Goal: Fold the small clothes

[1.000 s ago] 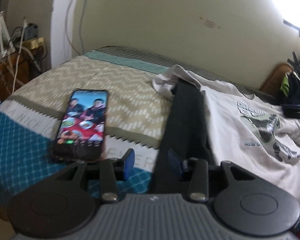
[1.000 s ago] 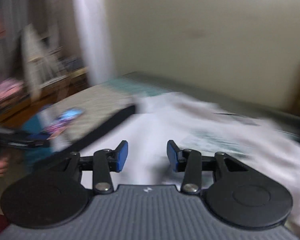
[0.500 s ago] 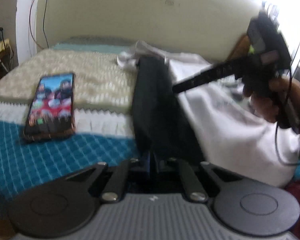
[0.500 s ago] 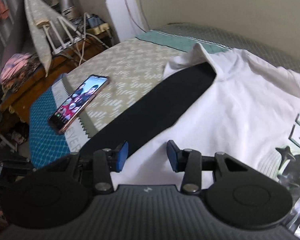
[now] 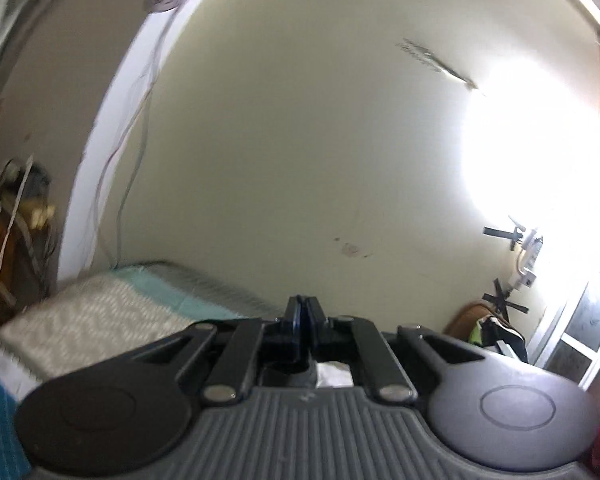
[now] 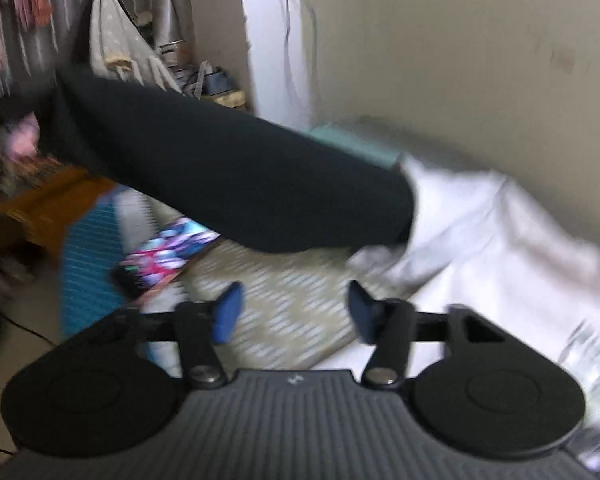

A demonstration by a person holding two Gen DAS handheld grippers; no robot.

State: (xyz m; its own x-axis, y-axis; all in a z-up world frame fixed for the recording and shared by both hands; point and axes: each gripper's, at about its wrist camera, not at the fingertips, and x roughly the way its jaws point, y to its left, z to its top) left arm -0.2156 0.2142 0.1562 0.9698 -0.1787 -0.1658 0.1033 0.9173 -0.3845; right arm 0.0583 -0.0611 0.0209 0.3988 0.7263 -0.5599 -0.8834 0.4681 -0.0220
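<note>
My left gripper [image 5: 302,308] is shut and tilted up toward the wall; nothing shows between its pads in its own view. In the right wrist view a long black garment [image 6: 228,172] hangs lifted in the air, stretched from the upper left, where the left gripper's side lies, down to the white printed T-shirt [image 6: 500,248] on the bed. My right gripper [image 6: 292,312] is open and empty, above the patterned bedspread [image 6: 284,320] just below the black garment.
A phone [image 6: 168,256] with a lit screen lies on the bedspread left of my right gripper. The wall [image 5: 300,140] stands close behind the bed. A wooden side table [image 6: 48,200] and clutter are at the left. A dark bag [image 5: 496,336] sits at the far right.
My left gripper has risen and tilted up, lifting one end of the black garment off the bed. My right gripper has swung left over the bedspread and stayed open.
</note>
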